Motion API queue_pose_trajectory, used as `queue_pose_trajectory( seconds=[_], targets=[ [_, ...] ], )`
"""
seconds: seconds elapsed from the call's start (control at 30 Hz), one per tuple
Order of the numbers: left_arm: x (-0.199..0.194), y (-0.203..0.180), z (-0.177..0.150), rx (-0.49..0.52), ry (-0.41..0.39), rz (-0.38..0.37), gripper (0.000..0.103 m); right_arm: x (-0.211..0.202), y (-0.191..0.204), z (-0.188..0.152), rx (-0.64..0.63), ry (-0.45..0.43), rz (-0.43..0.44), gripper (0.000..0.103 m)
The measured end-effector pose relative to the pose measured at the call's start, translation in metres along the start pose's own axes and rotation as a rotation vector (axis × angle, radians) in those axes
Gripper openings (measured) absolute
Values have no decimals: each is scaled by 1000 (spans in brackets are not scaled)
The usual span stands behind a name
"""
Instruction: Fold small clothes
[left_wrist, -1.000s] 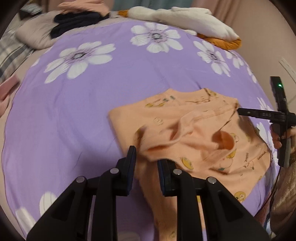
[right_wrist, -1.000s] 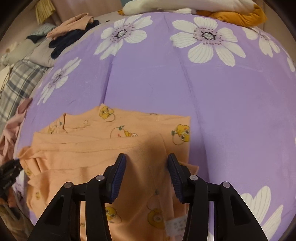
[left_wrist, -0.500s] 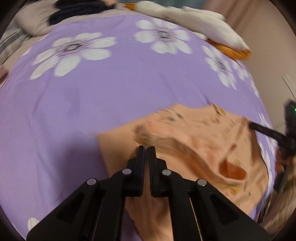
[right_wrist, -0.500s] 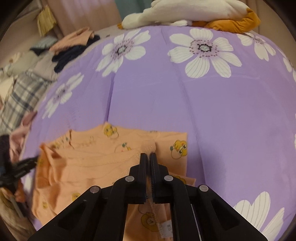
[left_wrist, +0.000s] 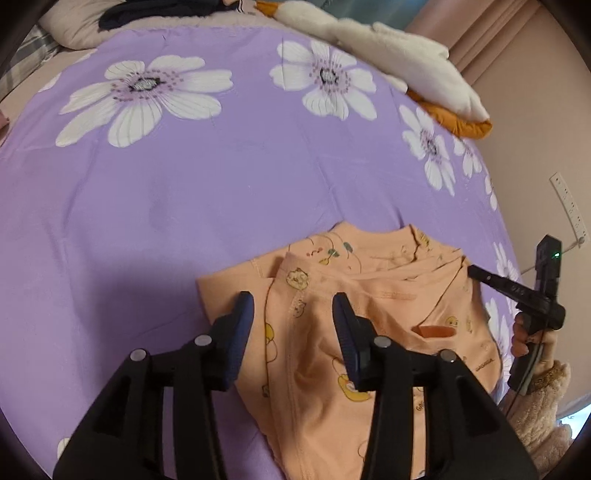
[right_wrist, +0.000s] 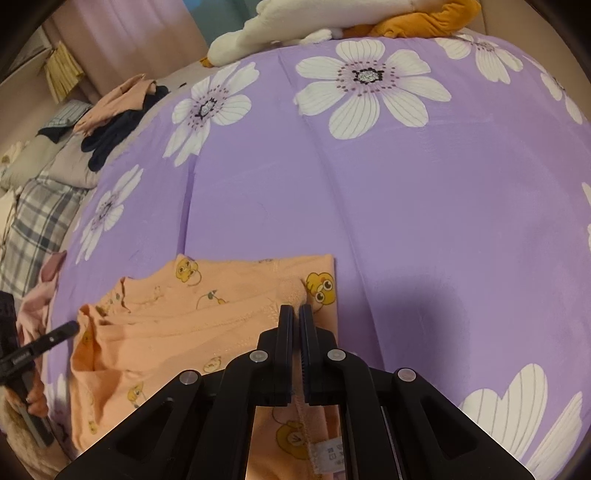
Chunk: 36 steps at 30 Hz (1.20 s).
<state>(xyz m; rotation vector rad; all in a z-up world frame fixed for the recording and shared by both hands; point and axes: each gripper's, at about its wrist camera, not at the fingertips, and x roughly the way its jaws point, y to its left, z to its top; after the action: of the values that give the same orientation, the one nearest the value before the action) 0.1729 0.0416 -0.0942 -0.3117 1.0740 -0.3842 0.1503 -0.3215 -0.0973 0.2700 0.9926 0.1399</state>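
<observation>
Orange garment (left_wrist: 369, 332) lies part-folded on the purple bed sheet (left_wrist: 184, 184), around 5 o'clock in the left wrist view. Left tool (left_wrist: 293, 325) jaws opening, fabric beneath but not pinched. Right tool (right_wrist: 296, 332) clamped shut on the garment's edge at 6 o'clock in its own view. Step: mid-fold. Next likely: right carries its edge across, left regrips.

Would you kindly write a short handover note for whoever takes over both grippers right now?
Left gripper: jaws opening, pads clear of the cloth below.
Right gripper: shut on the orange garment, pinching its edge.
Garment lies on the purple floral sheet, partly folded, layers rumpled.
Done: first fold laid over.
Left: probably release the right edge, smooth it, fold again; other clothes wait at the bed's far side.
</observation>
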Motion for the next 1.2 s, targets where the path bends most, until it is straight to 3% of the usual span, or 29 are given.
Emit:
queue_pose_trajectory(
  seconds=[0.13,0.17,0.2,0.33,0.6,0.73,0.83,0.97,1.1,1.2],
  targets=[
    [21,-4,3,-6,36,-21,35,-2,0,-2,-17,-1,-3,5],
    [24,-6,4,-2,39,-22,7,-2,0,-3,-21,-4,-6,5],
    [28,-8,4,6,48,-30,4,-4,0,-3,-24,-6,-10,5],
    [12,-15,-1,10,-46,11,2,-15,2,-3,-36,-33,-20,5],
    [-42,-5,6,-89,-182,-30,2,-38,12,12,-63,-145,-69,5],
    [-32,6,10,-139,-155,-7,3,-32,12,29,-47,-137,-30,3],
    [-19,12,8,-149,-114,24,3,-17,16,27,-47,-43,18,3],
    [-9,15,1,-141,-87,46,3,-8,13,13,-35,-3,6,30],
    [-7,17,-1,-139,-78,48,3,0,14,4,-44,31,1,31],
    [-7,18,0,-145,-76,43,3,7,25,1,-107,41,-60,31]
  ],
)
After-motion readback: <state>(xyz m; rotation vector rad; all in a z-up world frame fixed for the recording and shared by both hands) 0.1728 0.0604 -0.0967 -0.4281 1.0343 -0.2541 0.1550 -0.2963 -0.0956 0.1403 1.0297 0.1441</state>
